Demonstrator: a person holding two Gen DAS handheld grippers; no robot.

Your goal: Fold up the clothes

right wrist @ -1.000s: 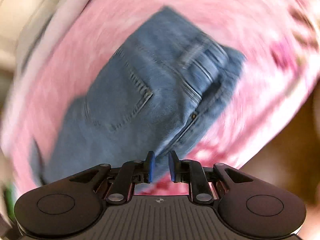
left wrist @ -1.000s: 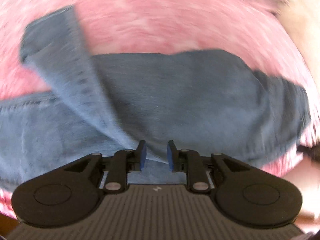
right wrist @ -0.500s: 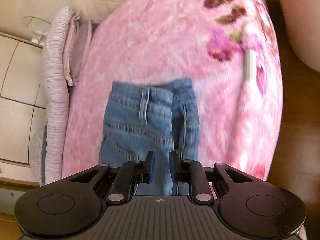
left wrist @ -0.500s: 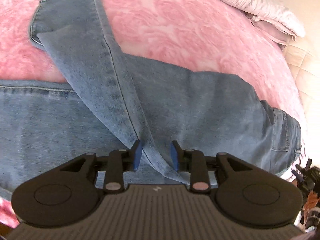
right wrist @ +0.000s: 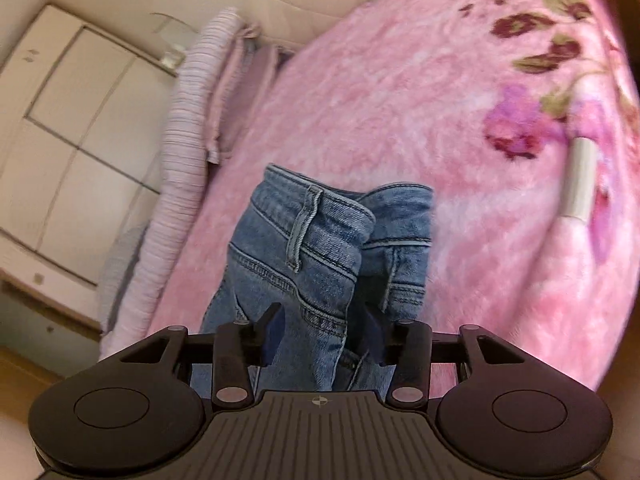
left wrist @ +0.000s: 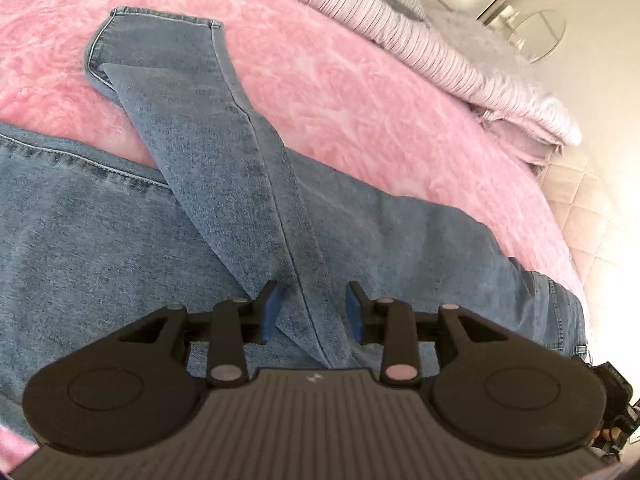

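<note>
Both jaw sets have just been opening; denim sits between them, pads clear. Left hand-held gripper [left wrist: 312,308] over the jeans [left wrist: 248,184] leg, right hand-held gripper [right wrist: 324,328] at the waistband. Risk: the leg ahead lies skewed, so the fold sets crooked on the bed [left wrist: 360,80].

Right gripper [right wrist: 322,334] at frame bottom, jaws just opened, jeans [right wrist: 320,248] waistband between them; pink blanket [right wrist: 400,100] beneath; striped pillow [right wrist: 188,120] left.
</note>
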